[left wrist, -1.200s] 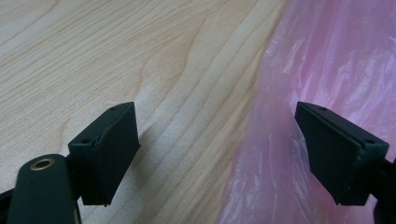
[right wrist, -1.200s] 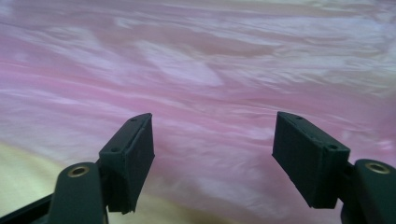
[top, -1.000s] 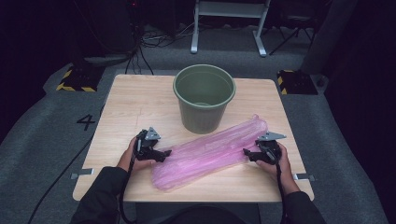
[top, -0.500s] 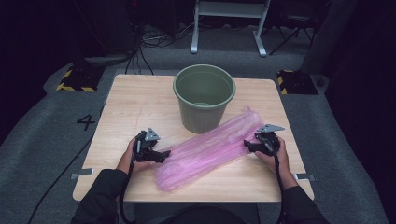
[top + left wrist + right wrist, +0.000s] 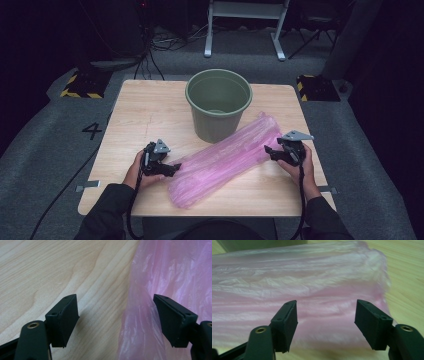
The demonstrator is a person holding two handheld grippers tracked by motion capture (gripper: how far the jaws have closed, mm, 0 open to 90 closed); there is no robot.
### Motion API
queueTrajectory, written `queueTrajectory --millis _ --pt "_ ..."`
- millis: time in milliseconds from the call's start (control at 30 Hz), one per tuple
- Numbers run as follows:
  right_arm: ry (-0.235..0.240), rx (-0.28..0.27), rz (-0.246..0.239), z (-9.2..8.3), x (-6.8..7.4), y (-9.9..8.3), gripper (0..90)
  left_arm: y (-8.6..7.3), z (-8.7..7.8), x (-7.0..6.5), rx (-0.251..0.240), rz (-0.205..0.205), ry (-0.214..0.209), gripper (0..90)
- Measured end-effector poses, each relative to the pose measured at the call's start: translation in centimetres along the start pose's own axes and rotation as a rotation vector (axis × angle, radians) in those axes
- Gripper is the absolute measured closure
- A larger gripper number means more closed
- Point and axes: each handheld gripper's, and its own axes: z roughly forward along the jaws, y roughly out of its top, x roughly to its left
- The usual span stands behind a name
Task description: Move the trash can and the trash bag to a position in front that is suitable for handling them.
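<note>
Meanwhile left gripper jaws narrowed, gaping astride pink bag edge near table front; right gripper apart, lifted slightly, probably regrasping.

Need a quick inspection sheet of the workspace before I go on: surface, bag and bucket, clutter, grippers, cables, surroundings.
Surface: wooden table, bare around the work.
Job's things: pink plastic bag lies flat and diagonal; green bucket upright behind it, touching or just apart, cannot tell.
Clutter: nothing seen.
Grippers: left gripper at the bag's near-left edge, jaws open and just been closing, edge between them unpinched; right gripper open at the far-right end.
Cables: a black cable trails from each gripper.
Surroundings: dark grey floor, hazard-striped blocks, metal stand.
</note>
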Motion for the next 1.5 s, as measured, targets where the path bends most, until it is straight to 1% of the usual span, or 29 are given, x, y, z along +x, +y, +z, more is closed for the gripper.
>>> queueTrajectory --millis 67,133,167,200,367,433,467,500,533,567,600,633,667,700,767,900,933,967,1000,1067,1100,1133,1167,1200,1233,1267,1333,1400,1500 --pt "-0.018 0.005 0.046 -0.3 -0.3 -1.0 29.0 -0.1 0.0 -0.1 0.003 0.011 0.001 22.6" --pt "0.002 0.034 0.092 0.0 -0.5 -1.7 25.8 -0.2 0.0 -0.2 -0.001 0.007 0.001 22.6" --pt "0.001 0.050 0.100 0.1 -0.4 -1.9 23.8 -0.2 0.0 -0.2 -0.003 0.006 -0.003 22.5" --pt "-0.002 0.060 0.096 0.3 -0.3 -2.0 22.6 -0.2 0.1 -0.2 -0.002 0.003 -0.008 22.3" --pt "0.013 0.093 0.097 1.3 0.8 -1.9 21.7 -0.2 0.3 -0.2 -0.016 0.011 -0.009 20.1" --pt "0.011 0.110 0.077 1.9 1.4 -1.8 26.0 -0.2 0.4 -0.2 -0.019 0.013 -0.017 20.0" --pt "-0.003 0.121 0.052 2.2 1.7 -1.7 25.7 -0.2 0.4 -0.2 -0.022 0.016 -0.019 20.0" --pt "-0.009 0.114 0.033 2.4 1.9 -1.5 29.7 -0.2 0.4 -0.2 -0.024 0.021 -0.018 19.9" --pt "0.006 0.111 0.035 2.6 1.9 -1.4 33.4 -0.2 0.5 -0.2 -0.030 0.020 -0.018 19.6" --pt "0.012 0.109 0.039 2.8 1.9 -1.2 34.6 -0.2 0.5 -0.3 -0.033 0.019 -0.019 19.2" --pt "0.009 0.107 0.038 3.1 1.9 -1.0 38.8 -0.1 0.6 -0.3 -0.033 0.021 -0.019 18.8" --pt "0.014 0.102 0.037 3.3 1.8 -0.8 46.1 -0.1 0.6 -0.3 -0.035 0.019 -0.018 18.5" --pt "0.021 0.100 0.030 3.5 1.6 -0.6 49.5 -0.1 0.7 -0.3 -0.037 0.020 -0.020 18.0" --pt "0.024 0.098 0.024 3.7 1.4 -0.5 51.0 0.0 0.8 -0.4 -0.035 0.019 -0.021 17.7" --pt "0.017 0.096 0.031 4.0 1.1 -0.2 55.3 0.1 0.9 -0.4 -0.035 0.022 -0.023 17.7" --pt "-0.017 0.084 0.043 4.8 0.0 0.2 56.8 0.6 1.4 -0.7 -0.037 0.025 -0.027 17.7" --pt "-0.011 0.088 0.059 5.0 -0.4 0.4 57.3 0.7 1.5 -0.8 -0.041 0.032 -0.027 17.8" --pt "-0.017 0.094 0.066 5.3 -0.8 0.7 56.7 0.8 1.6 -0.9 -0.041 0.031 -0.032 17.8" --pt "-0.034 0.096 0.060 5.6 -1.0 0.9 56.4 1.0 1.7 -1.0 -0.038 0.034 -0.033 17.8" --pt "-0.038 0.095 0.079 6.2 -1.6 1.3 56.8 1.2 1.9 -1.2 -0.039 0.044 -0.032 17.8" --pt "-0.043 0.093 0.085 6.4 -1.8 1.5 56.1 1.3 2.0 -1.4 -0.043 0.046 -0.034 17.8" --pt "-0.056 0.084 0.074 6.6 -2.0 1.5 56.0 1.4 2.1 -1.5 -0.045 0.054 -0.034 17.9" --pt "-0.048 0.085 0.076 6.8 -2.1 1.6 55.4 1.5 2.2 -1.6 -0.044 0.067 -0.031 17.9" --pt "-0.038 0.089 0.091 7.0 -2.2 1.8 53.1 1.6 2.3 -1.8 -0.046 0.065 -0.038 17.9" --pt "-0.038 0.090 0.092 7.1 -2.3 1.9 51.9 1.8 2.5 -1.9 -0.042 0.067 -0.042 17.8" --pt "-0.032 0.081 0.101 7.1 -2.4 2.1 49.2 1.9 2.6 -1.9 -0.040 0.062 -0.048 17.8" --pt "-0.007 0.057 0.137 7.0 -2.8 2.2 42.7 2.1 2.8 -2.1 -0.039 0.064 -0.056 17.8" --pt "0.039 0.037 0.155 6.4 -2.7 2.3 33.2 2.3 3.0 -2.3 -0.039 0.068 -0.057 17.8" --pt "0.077 0.049 0.168 5.7 -1.8 2.7 23.8 2.4 3.1 -2.6 -0.041 0.074 -0.065 17.9"
